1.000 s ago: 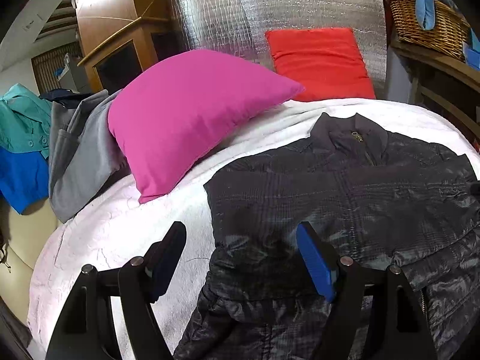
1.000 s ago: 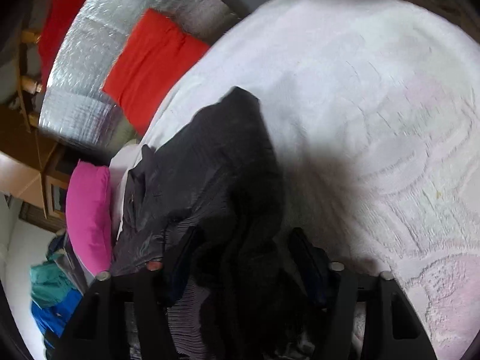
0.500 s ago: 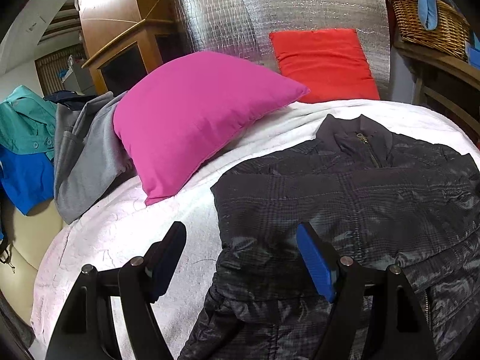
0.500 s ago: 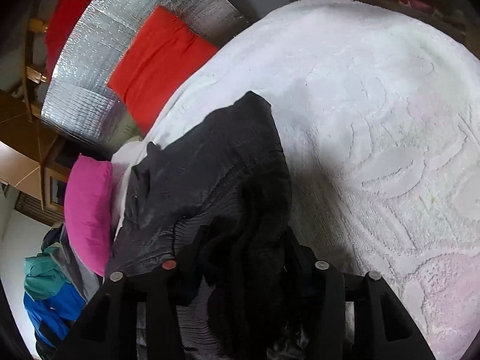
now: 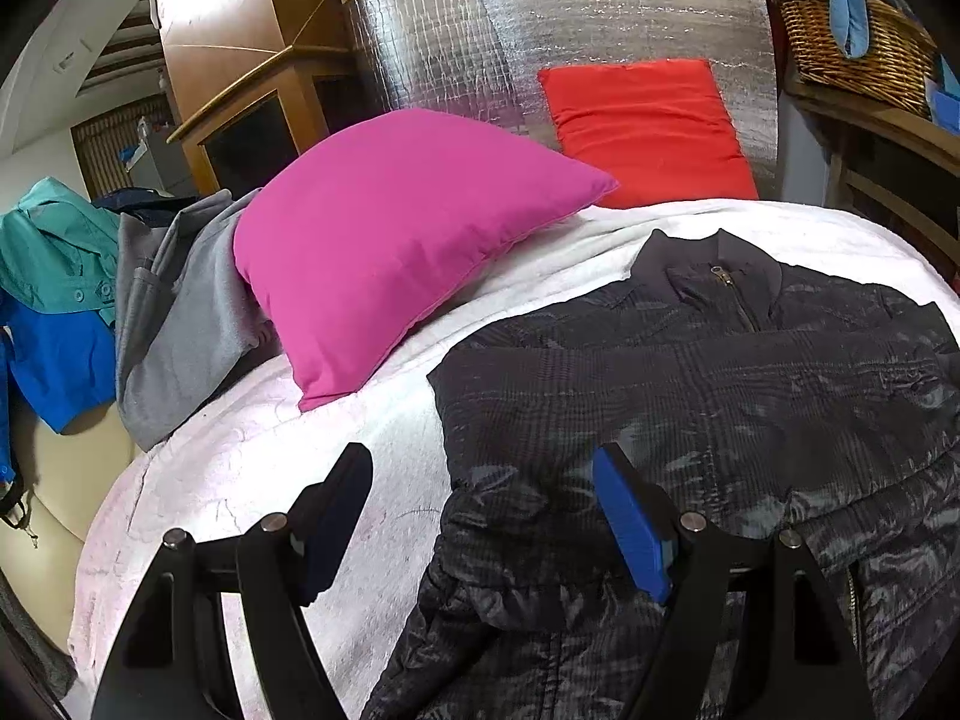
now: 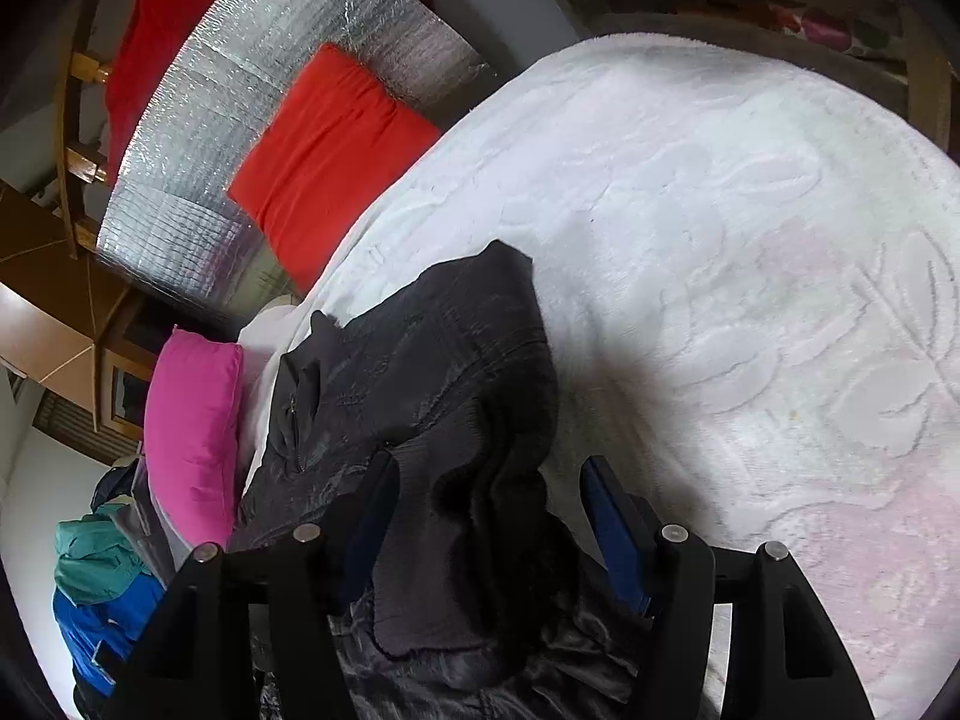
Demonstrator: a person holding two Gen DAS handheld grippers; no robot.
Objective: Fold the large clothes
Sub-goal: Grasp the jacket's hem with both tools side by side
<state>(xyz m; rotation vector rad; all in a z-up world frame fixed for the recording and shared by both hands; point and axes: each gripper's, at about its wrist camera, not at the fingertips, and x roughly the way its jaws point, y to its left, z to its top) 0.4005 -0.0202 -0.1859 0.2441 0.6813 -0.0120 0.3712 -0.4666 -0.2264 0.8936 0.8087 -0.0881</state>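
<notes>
A black quilted jacket [image 5: 720,396] lies front up on the white bedspread [image 5: 240,468], zip collar toward the pillows, one sleeve folded across the chest. My left gripper [image 5: 480,474] is open and empty, hovering over the jacket's left edge. In the right wrist view the jacket [image 6: 420,372] has a bunched sleeve or cuff between the fingers of my right gripper [image 6: 489,474]. The jaws stand apart around the fabric and I cannot tell if they pinch it.
A pink pillow [image 5: 390,240] and a red cushion [image 5: 648,126] sit at the bed's head before a silver foil panel [image 5: 540,30]. A grey garment [image 5: 174,312] and teal and blue clothes [image 5: 54,276] pile at left. A wicker basket [image 5: 852,42] stands at right.
The left view has shifted slightly, with the jacket now sitting a little further right and back. The right gripper's jaws have widened around the sleeve fabric since half a second ago.
</notes>
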